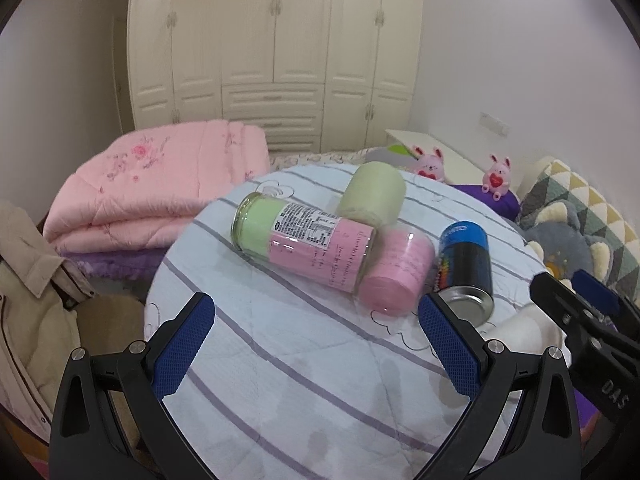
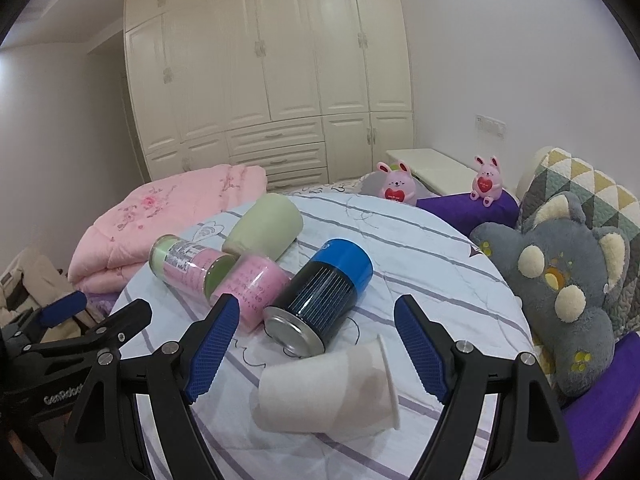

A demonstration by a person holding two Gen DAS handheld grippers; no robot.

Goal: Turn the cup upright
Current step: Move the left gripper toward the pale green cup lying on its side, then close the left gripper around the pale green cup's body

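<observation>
Cup [image 2: 326, 390], white and lying on its side near the front edge of the round striped table [image 2: 440, 264], rests between the spread fingers of the right gripper [image 2: 316, 354], which grips nothing. Just beyond it lies a blue-and-black can [image 2: 320, 300], touching a pink cup [image 2: 256, 286] on its side. A glass jar [image 2: 188, 268] and a green cup [image 2: 262, 230] lie farther back toward the far-left edge. The left gripper [image 1: 316, 348] hangs wide open over bare cloth. Past the table sit a pink quilt [image 1: 156, 184] and a grey plush toy [image 2: 560, 276].
</observation>
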